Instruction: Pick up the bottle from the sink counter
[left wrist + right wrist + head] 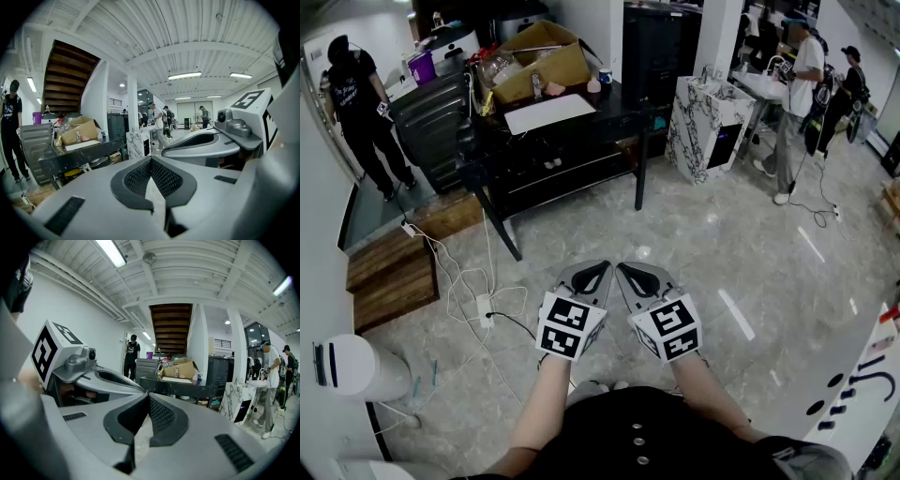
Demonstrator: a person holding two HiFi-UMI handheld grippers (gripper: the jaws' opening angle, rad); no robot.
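Note:
The marble-patterned sink counter [706,120] stands far off at the upper right of the head view, with small items on its top; I cannot make out a bottle there. It also shows in the left gripper view [136,142] and the right gripper view [236,402]. My left gripper [603,267] and right gripper [622,269] are held side by side close to my body, above the floor. Both are shut with nothing between the jaws. The tips of each meet in its own view: left gripper [151,158], right gripper [148,393].
A black table [581,127] with a cardboard box [539,58] and a white sheet stands ahead. A power strip [484,309] and cables lie on the floor to the left, beside wooden steps [392,277]. People stand at the far left [361,112] and far right [797,94].

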